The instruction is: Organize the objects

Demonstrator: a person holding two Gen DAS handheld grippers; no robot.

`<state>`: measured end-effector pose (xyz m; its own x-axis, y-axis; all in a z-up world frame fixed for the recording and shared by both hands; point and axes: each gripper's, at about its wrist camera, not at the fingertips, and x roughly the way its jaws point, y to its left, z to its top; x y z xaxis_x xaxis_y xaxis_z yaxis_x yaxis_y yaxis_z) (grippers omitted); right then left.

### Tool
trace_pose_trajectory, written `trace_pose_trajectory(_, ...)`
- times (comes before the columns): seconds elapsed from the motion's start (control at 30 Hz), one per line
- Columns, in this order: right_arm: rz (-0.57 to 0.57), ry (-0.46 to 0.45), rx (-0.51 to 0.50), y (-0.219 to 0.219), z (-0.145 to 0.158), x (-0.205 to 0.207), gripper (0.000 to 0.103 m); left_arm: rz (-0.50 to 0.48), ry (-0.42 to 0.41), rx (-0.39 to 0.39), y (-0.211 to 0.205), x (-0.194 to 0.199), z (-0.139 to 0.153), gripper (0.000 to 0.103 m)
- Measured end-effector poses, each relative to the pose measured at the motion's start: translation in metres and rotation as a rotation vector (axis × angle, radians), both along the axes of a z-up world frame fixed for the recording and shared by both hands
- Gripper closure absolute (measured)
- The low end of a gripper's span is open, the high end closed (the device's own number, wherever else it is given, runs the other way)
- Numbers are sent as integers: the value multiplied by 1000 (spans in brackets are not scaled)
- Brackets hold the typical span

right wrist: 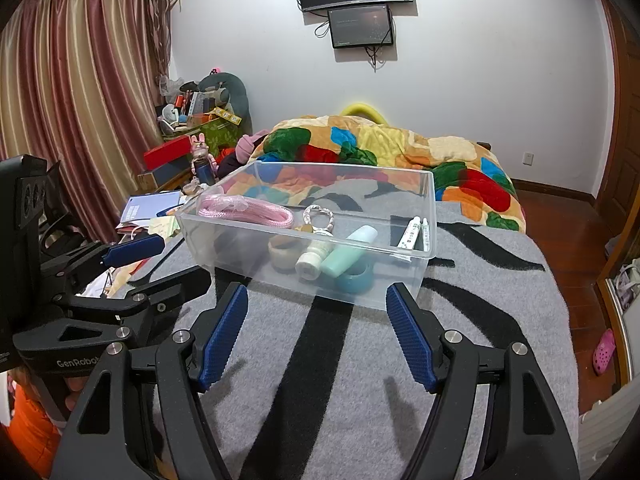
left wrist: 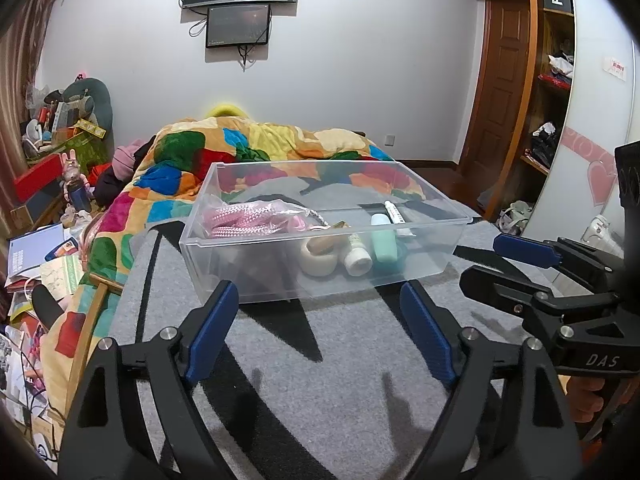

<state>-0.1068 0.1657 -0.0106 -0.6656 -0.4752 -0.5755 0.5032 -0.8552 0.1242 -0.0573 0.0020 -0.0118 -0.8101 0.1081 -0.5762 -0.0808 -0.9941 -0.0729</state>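
A clear plastic bin (left wrist: 256,276) (right wrist: 400,280) stands on the grey and black blanket. It holds a pink cord (left wrist: 248,218) (right wrist: 248,210), a tape roll (left wrist: 318,260) (right wrist: 282,254), a white bottle (left wrist: 358,254) (right wrist: 312,260), a mint bottle (left wrist: 384,240) (right wrist: 348,254), a teal ring (right wrist: 356,278), a white tube (left wrist: 394,212) (right wrist: 412,234) and a key ring (right wrist: 318,218). My left gripper (left wrist: 320,328) is open and empty just in front of the bin. My right gripper (right wrist: 316,330) is open and empty, also in front of it.
The grey blanket (left wrist: 340,392) (right wrist: 340,380) covers the bed's near part. A colourful quilt (left wrist: 280,140) (right wrist: 380,144) lies heaped behind the bin. Cluttered boxes and papers (left wrist: 48,152) sit to the left. Wooden shelves (left wrist: 552,80) stand on the right.
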Motion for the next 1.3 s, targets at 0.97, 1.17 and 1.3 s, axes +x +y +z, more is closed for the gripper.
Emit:
trace_pose_trajectory(0.97,1,-14,-14,0,-2,1,33,4,-5,-11,3,1,-4,15)
trace_pose_trajectory(1.17,-5,-10,-20,2,-1,2,25,5,-5,-1,2,1,-4,12)
trace_pose_trajectory(1.3,-6,-9,-21,3,-1,2,24,5,3,-5,3,3,-2,9)
